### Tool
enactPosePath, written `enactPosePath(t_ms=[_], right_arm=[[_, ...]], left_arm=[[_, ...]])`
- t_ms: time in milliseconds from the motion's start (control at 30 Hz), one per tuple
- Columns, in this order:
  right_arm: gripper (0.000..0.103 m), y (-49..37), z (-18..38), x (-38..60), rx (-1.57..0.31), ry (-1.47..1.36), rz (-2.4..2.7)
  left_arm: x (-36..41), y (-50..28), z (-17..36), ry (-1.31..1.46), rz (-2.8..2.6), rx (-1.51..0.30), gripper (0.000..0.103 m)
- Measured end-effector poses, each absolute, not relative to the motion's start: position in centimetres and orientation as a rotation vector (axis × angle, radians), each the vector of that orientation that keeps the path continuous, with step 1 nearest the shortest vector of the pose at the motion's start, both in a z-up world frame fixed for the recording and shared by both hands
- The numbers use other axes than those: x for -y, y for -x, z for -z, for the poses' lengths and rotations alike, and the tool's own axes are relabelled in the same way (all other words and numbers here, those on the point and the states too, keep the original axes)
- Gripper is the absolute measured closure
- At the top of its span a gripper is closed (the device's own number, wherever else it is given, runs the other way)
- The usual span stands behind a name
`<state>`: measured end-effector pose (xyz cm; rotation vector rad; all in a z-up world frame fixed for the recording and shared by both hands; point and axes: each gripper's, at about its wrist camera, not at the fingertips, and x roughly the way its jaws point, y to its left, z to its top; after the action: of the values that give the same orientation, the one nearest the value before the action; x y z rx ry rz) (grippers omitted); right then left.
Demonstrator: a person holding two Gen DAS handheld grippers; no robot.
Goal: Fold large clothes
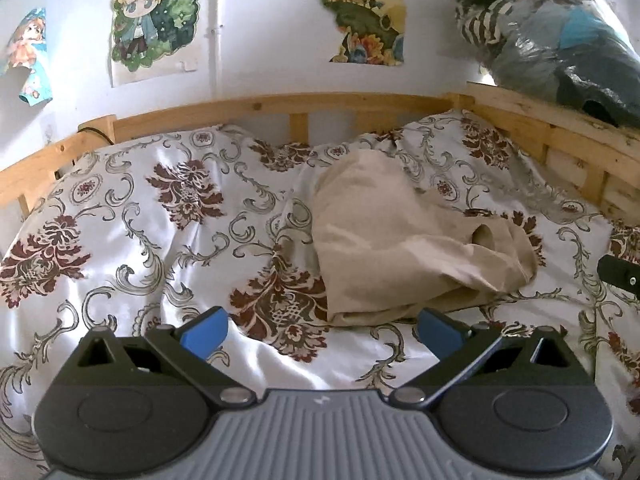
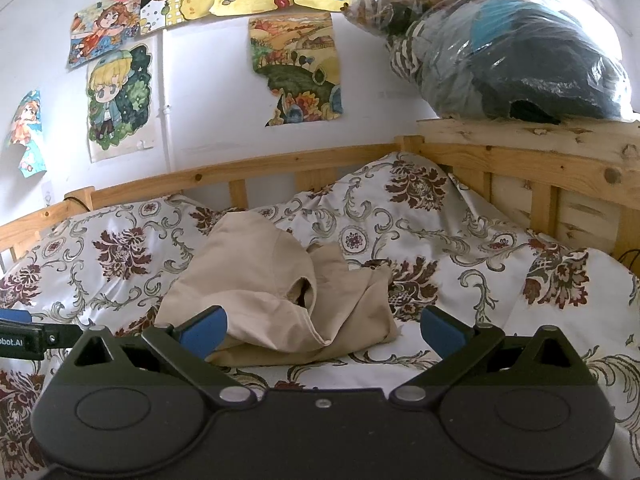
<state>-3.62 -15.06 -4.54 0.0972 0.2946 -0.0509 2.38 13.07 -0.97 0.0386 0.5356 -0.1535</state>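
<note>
1. A beige garment (image 1: 404, 236) is lying bunched mid-bed (image 1: 132, 208), nearer the headboard (image 2: 520, 168).
2. Left tongs (image 1: 322, 330) and right tongs (image 2: 323, 330) are gaping wide, holding nothing.
3. Loosely folded or awaiting folding; I cannot tell.

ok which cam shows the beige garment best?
Right wrist: the beige garment sits centred between the open jaws, its opening and both folded layers visible. Left wrist shows it right of centre, more oblique, lower edge partly behind a fingertip.
</note>
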Motion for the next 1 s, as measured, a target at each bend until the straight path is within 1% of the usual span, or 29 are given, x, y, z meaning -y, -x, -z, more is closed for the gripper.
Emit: enactPosePath(t_ms=[1000], right_arm=[[0.001,3.56,4.9,14.93,-0.312,-0.136,0.069]], left_arm=[[-12.84,-2.16,1.16,-0.08,0.157,-0.516,0.001]])
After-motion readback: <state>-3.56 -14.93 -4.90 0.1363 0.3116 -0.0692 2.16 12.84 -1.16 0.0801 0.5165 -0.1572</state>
